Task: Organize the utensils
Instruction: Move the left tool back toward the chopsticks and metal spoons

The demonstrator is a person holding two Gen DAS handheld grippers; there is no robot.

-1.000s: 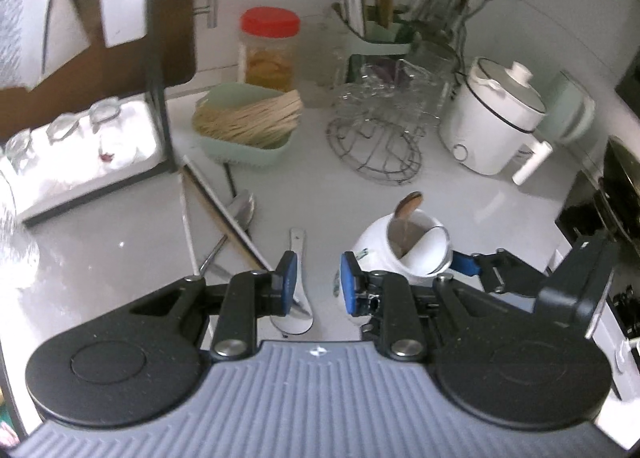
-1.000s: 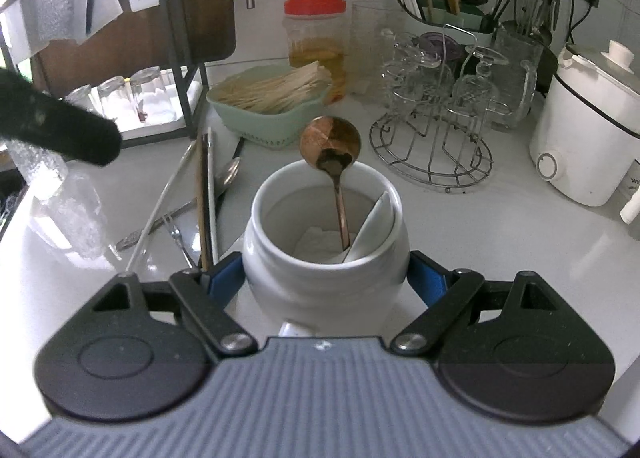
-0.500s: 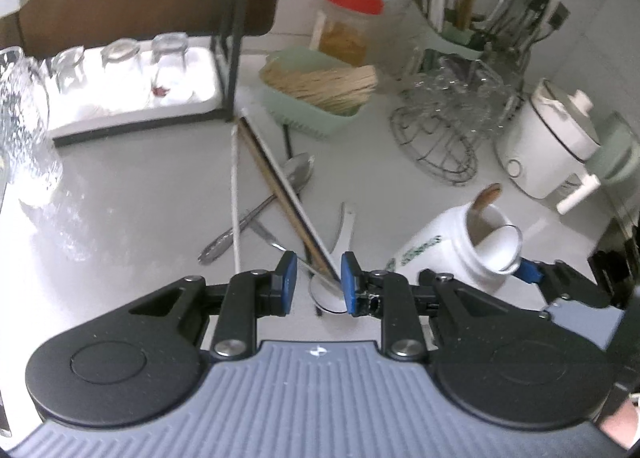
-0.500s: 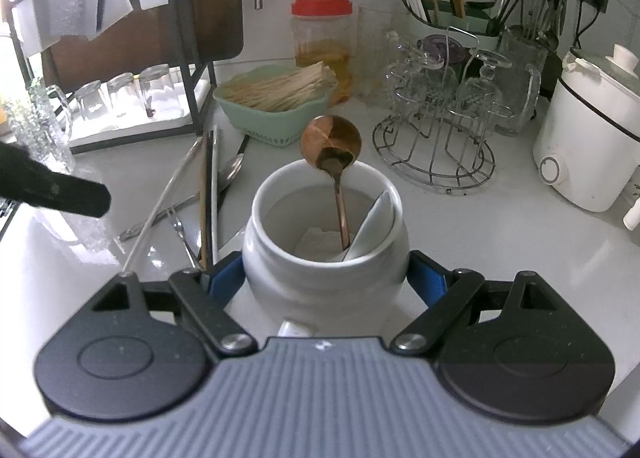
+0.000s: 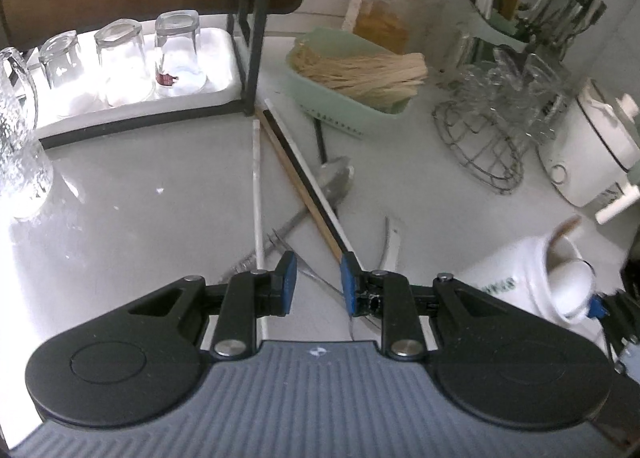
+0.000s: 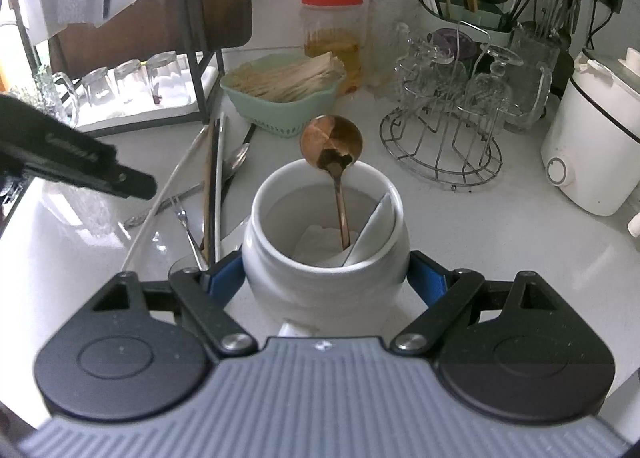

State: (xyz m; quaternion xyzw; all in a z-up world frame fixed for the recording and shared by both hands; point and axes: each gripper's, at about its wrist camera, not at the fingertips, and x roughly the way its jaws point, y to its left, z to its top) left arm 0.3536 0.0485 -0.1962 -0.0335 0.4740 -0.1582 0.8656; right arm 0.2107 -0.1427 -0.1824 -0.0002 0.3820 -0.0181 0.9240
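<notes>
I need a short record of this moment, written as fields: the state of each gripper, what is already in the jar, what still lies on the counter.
right gripper: closed on the white jar, which stands upright on the counter
left gripper: partly open, holds nothing, hovers over the loose utensils
in the jar: copper spoon, bowl up; white ceramic spoon
on the counter: chopsticks, metal spoon, fork, white spoon
task state: unfinished; loose utensils remain outside the jar
</notes>
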